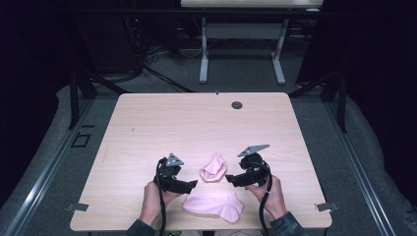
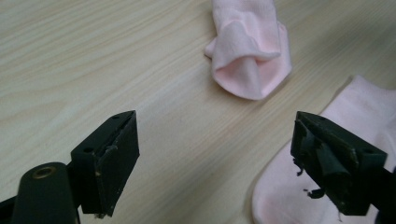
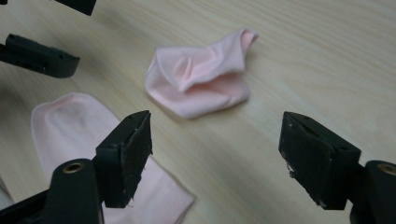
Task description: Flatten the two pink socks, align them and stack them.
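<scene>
Overhead, both claws gaping (image 1: 193,185) (image 1: 230,180), bunched sock (image 1: 213,168) between, flat sock (image 1: 215,205) nearer

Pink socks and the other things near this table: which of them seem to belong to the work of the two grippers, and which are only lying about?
Likely part of the work:
- bunched pink sock, between both grippers
- flat pink sock, near the table's front edge
- left gripper, jaws apart
- right gripper, jaws apart

Only there:
- table grommet
- white desk frame behind

We see our left gripper (image 2: 215,163) gaping; a crumpled pink sock (image 2: 250,51) lies ahead, a flat pink sock (image 2: 355,112) beneath its right jaw.
</scene>
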### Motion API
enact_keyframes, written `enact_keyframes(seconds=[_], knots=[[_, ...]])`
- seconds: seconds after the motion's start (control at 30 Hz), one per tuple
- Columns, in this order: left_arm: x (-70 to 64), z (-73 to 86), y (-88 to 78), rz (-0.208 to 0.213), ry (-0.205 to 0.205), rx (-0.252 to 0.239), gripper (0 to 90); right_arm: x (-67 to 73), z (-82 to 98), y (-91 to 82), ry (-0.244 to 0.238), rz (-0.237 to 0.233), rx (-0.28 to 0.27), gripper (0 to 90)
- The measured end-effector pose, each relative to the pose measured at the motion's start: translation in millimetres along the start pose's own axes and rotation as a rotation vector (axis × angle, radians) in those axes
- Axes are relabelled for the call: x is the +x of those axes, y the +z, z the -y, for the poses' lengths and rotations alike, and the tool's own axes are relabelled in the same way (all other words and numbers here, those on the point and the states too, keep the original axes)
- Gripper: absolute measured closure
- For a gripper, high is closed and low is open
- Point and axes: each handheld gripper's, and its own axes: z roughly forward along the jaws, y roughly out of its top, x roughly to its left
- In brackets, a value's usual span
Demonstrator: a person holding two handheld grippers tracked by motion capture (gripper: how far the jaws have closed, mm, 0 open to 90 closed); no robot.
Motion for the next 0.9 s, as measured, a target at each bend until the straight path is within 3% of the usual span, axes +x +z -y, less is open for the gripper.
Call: enact_keyframes(seconds=[0.13, 0.17, 0.33, 0.4, 0.47, 0.53, 0.67, 0.9], knots=[[3.8, -7.6, 7.8, 0.012, 0.008, 0.010, 10.9, -4.7, -12.2, 9.1, -0.014, -0.002, 0.020, 18.0], [5.4, -9.2, 10.8, 0.029, 0.005, 0.018, 10.5, -6.2, -15.9, 12.2, -0.017, 0.000, 0.032, 16.0], [8.6, -12.4, 23.4, 0.035, 0.007, 0.052, 7.6, -12.8, -30.3, 33.0, -0.020, -0.020, 0.096, 7.5], [10.6, -13.4, 29.3, 0.043, 0.003, 0.068, 8.2, -13.7, -32.4, 36.6, -0.016, -0.026, 0.100, 8.9], [12.3, -14.5, 35.5, 0.038, -0.016, 0.060, 18.9, -16.0, -37.5, 45.9, -0.009, -0.040, 0.118, 15.9], [12.7, -15.1, 37.7, 0.045, -0.025, 0.057, 17.5, -15.9, -38.5, 48.7, 0.006, -0.047, 0.108, 19.2], [12.0, -16.2, 42.6, 0.058, -0.020, 0.063, 23.1, -18.4, -46.0, 56.9, 0.005, -0.053, 0.121, 29.9], [12.5, -16.4, 46.1, 0.062, -0.008, 0.072, 27.4, -15.4, -49.0, 67.1, 0.018, -0.052, 0.154, 62.9]])
